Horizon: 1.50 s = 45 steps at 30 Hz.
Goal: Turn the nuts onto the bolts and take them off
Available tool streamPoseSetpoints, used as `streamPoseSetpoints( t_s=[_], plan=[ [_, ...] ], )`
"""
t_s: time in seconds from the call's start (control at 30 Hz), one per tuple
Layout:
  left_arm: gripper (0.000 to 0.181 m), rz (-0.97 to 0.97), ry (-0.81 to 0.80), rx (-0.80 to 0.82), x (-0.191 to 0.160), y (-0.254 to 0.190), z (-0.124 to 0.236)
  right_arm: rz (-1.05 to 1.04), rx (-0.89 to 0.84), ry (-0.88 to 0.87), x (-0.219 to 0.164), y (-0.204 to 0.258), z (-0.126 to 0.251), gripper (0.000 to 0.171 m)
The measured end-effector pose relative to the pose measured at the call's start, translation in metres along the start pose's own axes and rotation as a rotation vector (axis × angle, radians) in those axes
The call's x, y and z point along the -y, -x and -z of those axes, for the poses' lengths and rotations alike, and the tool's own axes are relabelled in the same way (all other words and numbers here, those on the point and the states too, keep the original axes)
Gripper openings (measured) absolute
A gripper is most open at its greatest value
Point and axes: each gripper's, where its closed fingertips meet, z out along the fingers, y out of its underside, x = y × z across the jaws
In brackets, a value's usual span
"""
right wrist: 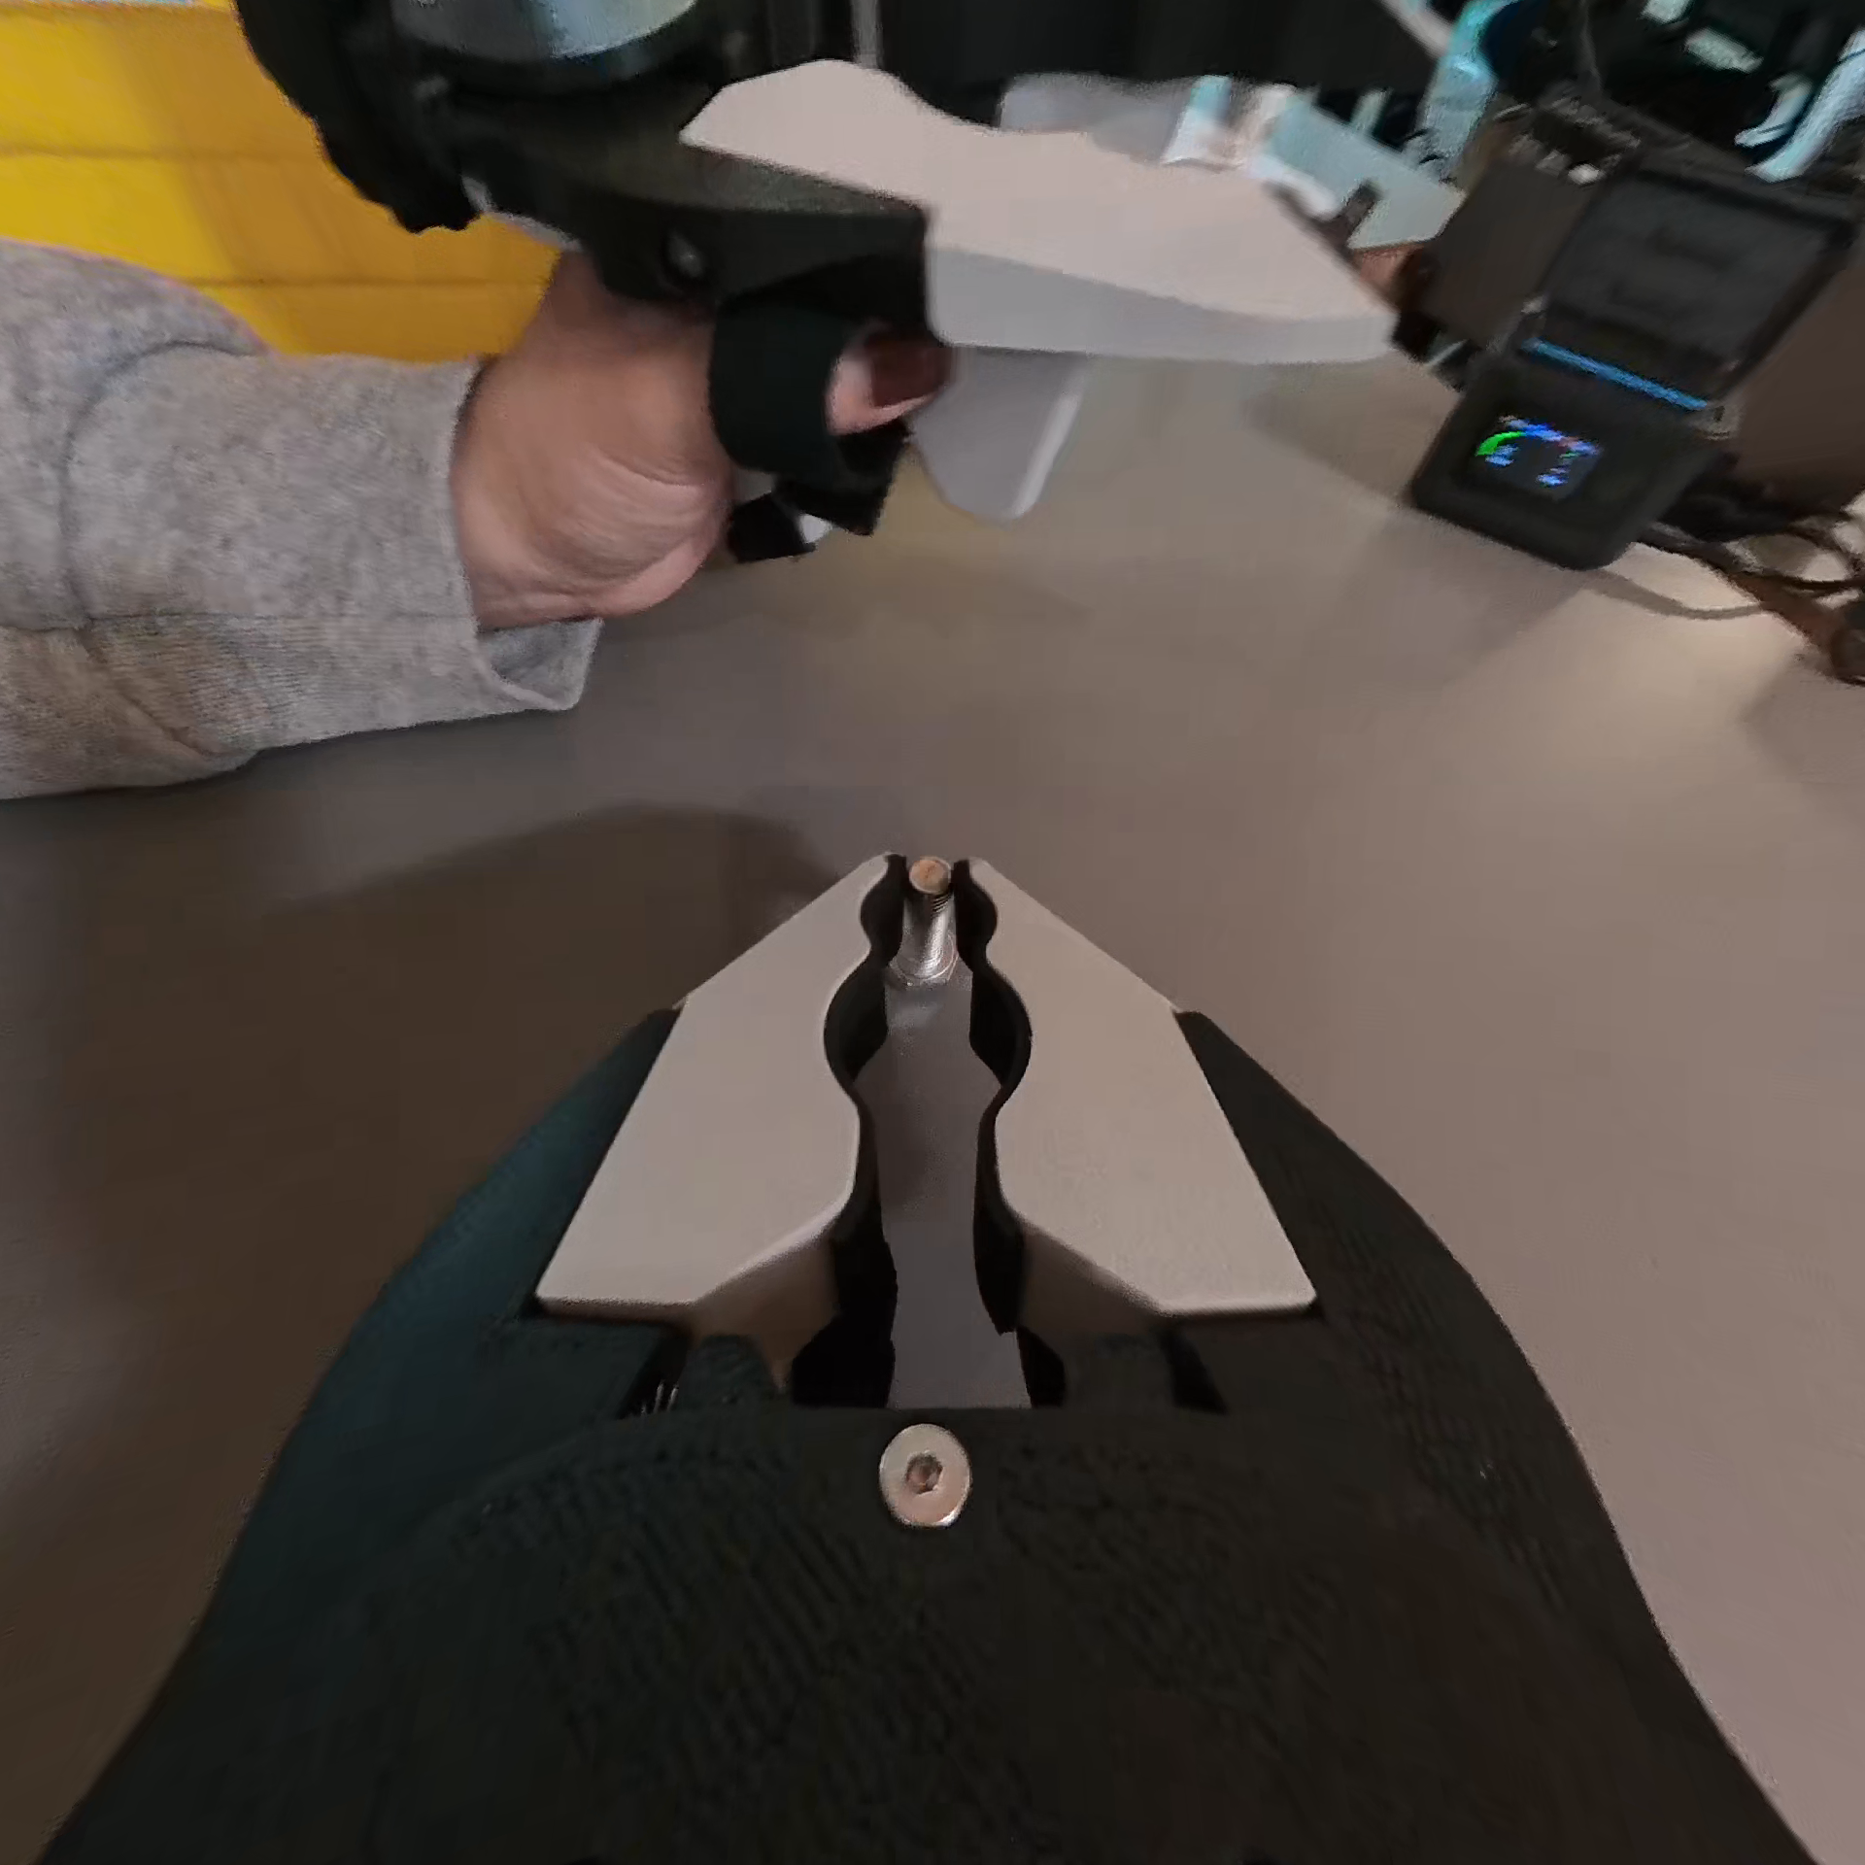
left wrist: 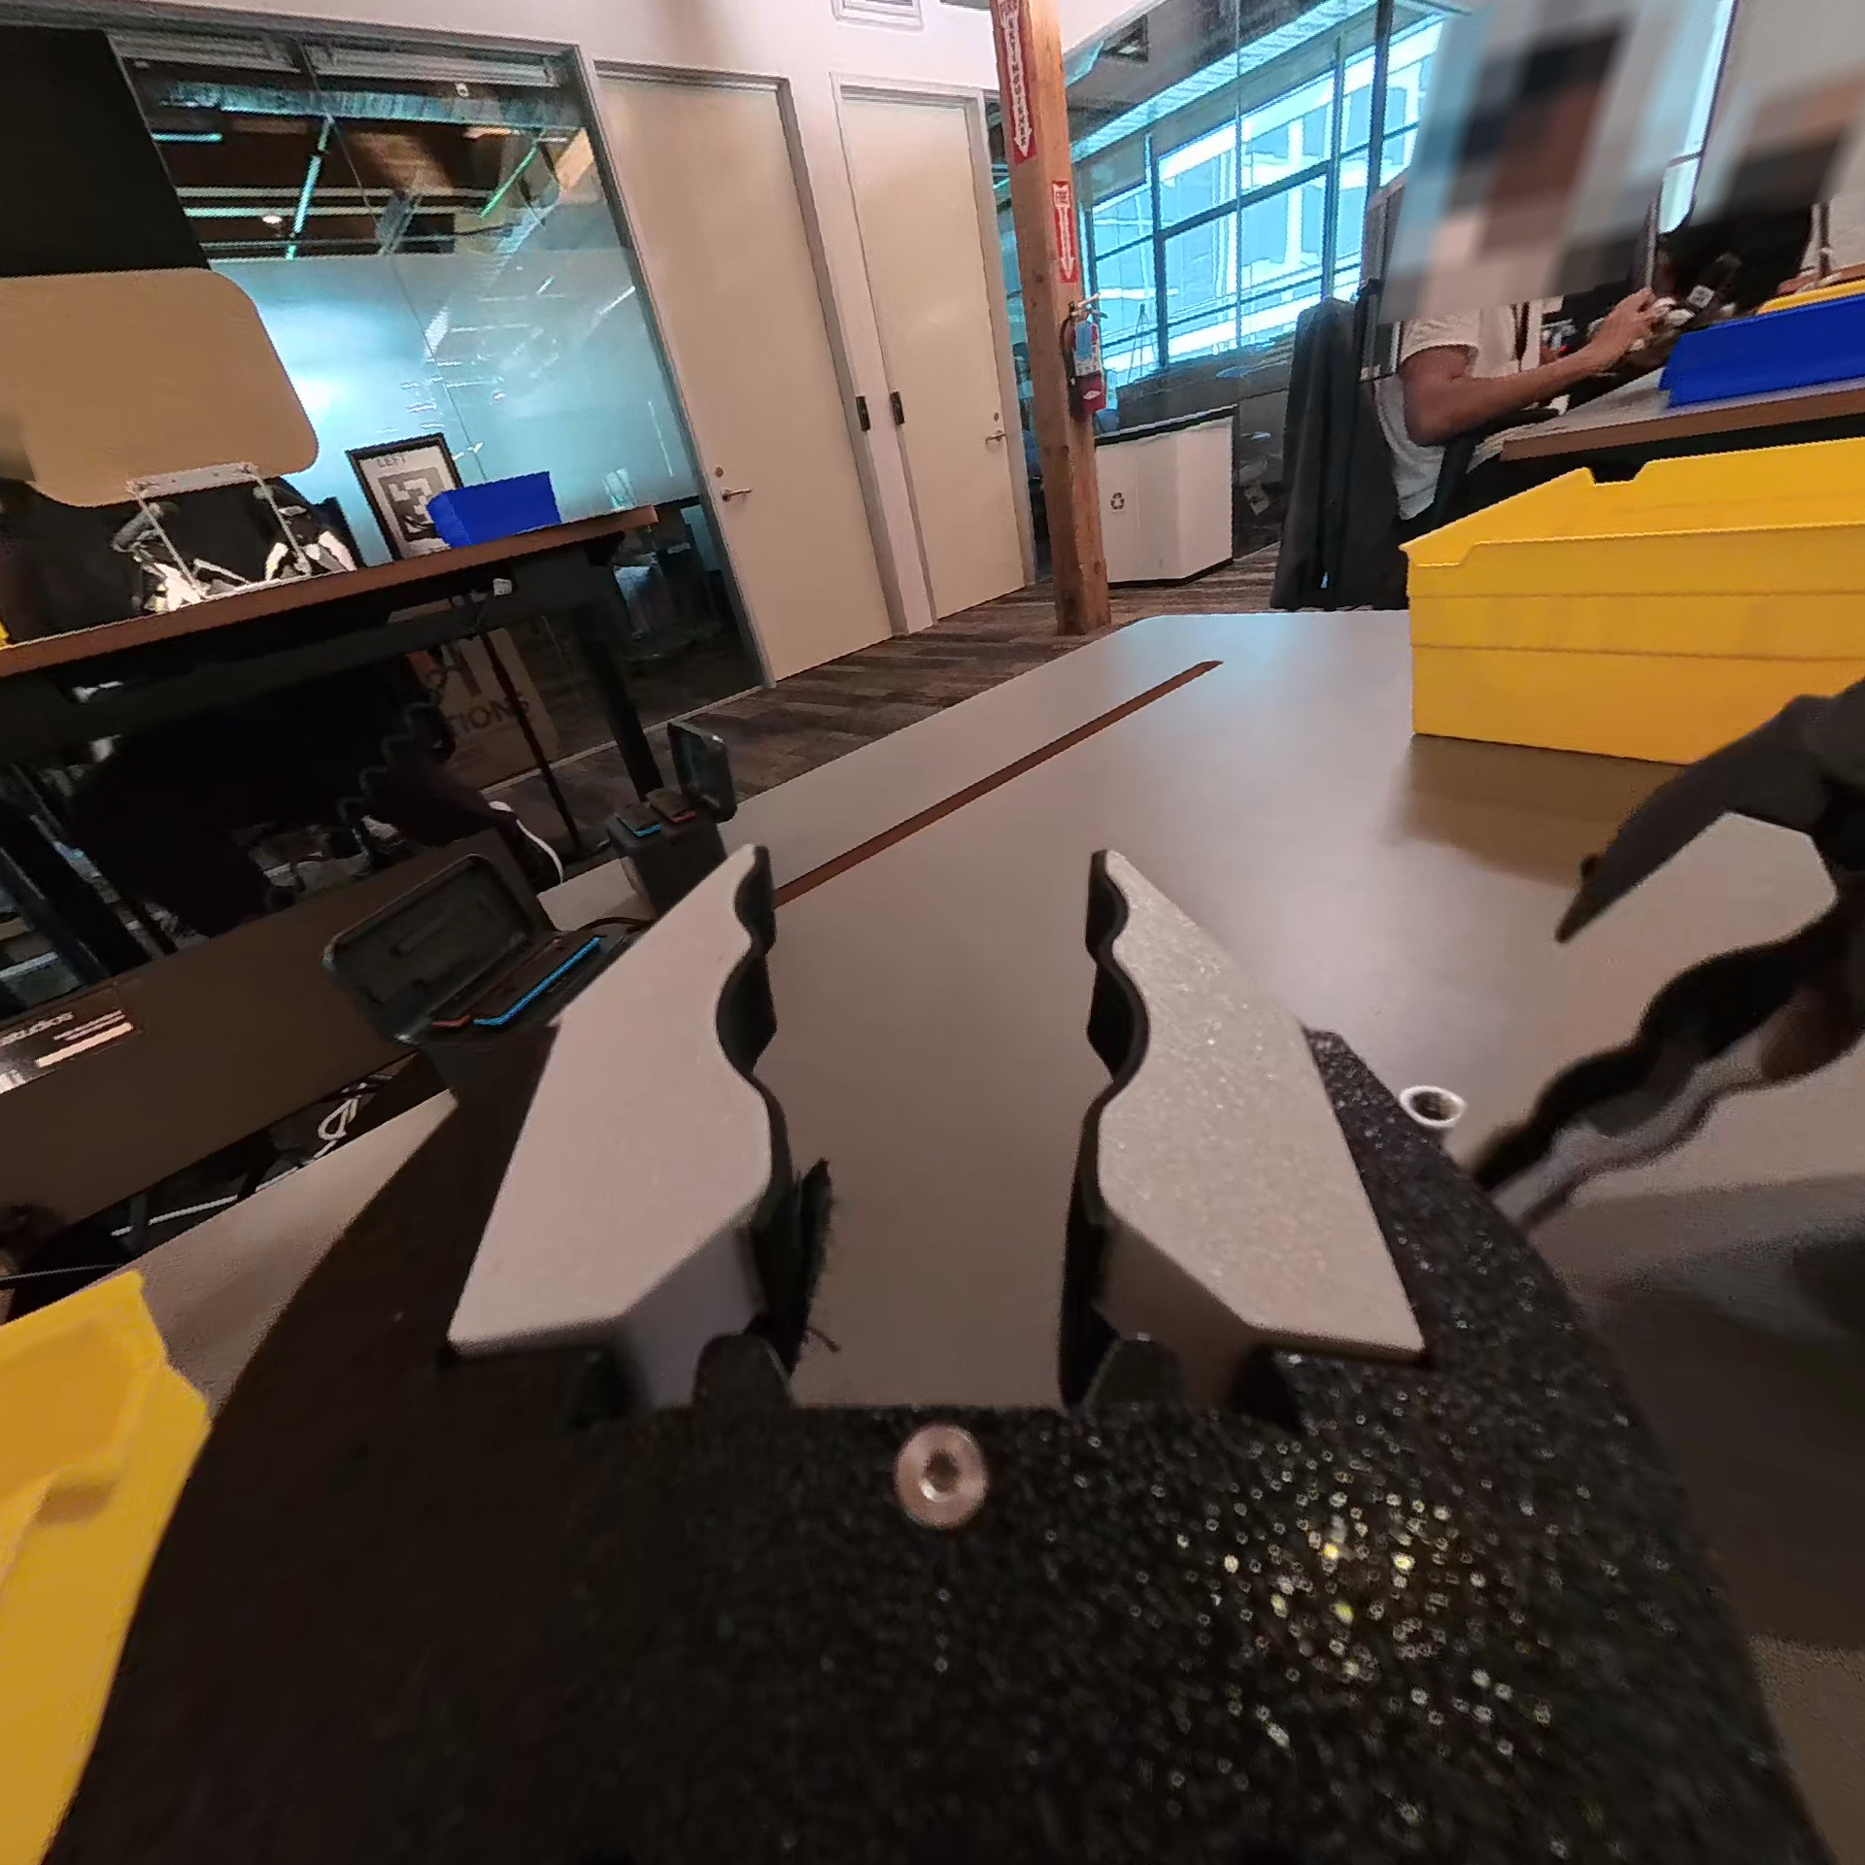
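My right gripper (right wrist: 926, 870) is shut on a silver bolt (right wrist: 920, 934). It pinches the threaded shaft between its tips, low over the grey table (right wrist: 1312, 757). My left gripper (left wrist: 926, 876) is open and empty above the table. In the right wrist view a hand in a grey sleeve (right wrist: 585, 484) holds it, with one of its grey fingers (right wrist: 1110, 272) showing. A small silver ring-shaped piece (left wrist: 1433, 1106), maybe a nut, shows just right of the left gripper, close to the blurred right gripper (left wrist: 1706, 969). I cannot tell if they touch.
A stack of yellow bins (left wrist: 1635, 626) stands on the table ahead to the right. Another yellow bin (left wrist: 71, 1494) is at the near left. A black charger box with a lit screen (right wrist: 1544, 464) and cables sits at the table edge. An open black case (left wrist: 444, 949) lies left.
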Motion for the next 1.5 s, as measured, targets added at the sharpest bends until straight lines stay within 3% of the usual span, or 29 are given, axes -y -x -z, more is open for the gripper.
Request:
streamPoseSetpoints(
  t_s=[0.13,0.23,0.33,0.57,0.9,1.5],
  plan=[
    [0.060,0.010,-0.029,-0.166,0.005,-0.026,0.000,-0.027,-0.126,-0.109,0.011,-0.029,0.021,0.008],
    [0.069,0.009,-0.048,-0.367,0.007,-0.061,0.004,-0.050,-0.181,-0.246,0.027,-0.043,0.045,0.008],
    [0.077,-0.074,-0.016,-0.452,0.001,-0.084,0.006,-0.038,-0.221,-0.352,0.040,-0.050,0.067,0.008],
    [0.059,-0.170,0.045,-0.601,-0.014,-0.122,0.011,-0.006,-0.178,-0.467,0.055,-0.043,0.083,0.008],
    [0.041,-0.153,0.002,-0.575,-0.005,-0.118,0.013,-0.071,-0.076,-0.508,0.060,-0.029,0.071,0.008],
    [0.034,-0.112,-0.046,-0.559,0.004,-0.110,0.016,-0.179,0.029,-0.593,0.067,-0.026,0.076,0.008]
  ],
)
